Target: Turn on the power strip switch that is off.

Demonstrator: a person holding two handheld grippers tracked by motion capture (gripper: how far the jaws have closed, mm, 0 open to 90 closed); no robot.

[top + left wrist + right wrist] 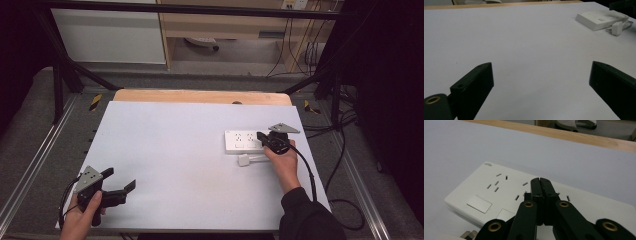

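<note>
On the tabletop (165, 150), right hand-held gripper (540, 180), jaws closed and empty, over the socket strip (242, 141); plug (244, 160) just beside; left hand-held gripper (121, 181) open, idle; next, probably grasp the plug

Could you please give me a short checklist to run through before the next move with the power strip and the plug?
1. Power strip flat on the table: ok.
2. Right gripper jaws shut, nothing between them: ok; they sit over the strip's sockets, contact cannot tell.
3. Left gripper open and away from the strip, near the table's front left: ok.
4. White plug lying loose beside the strip, not plugged in: ok.
5. Plug's prong direction: cannot tell.
6. Strip's switches on or off: cannot tell.
</note>
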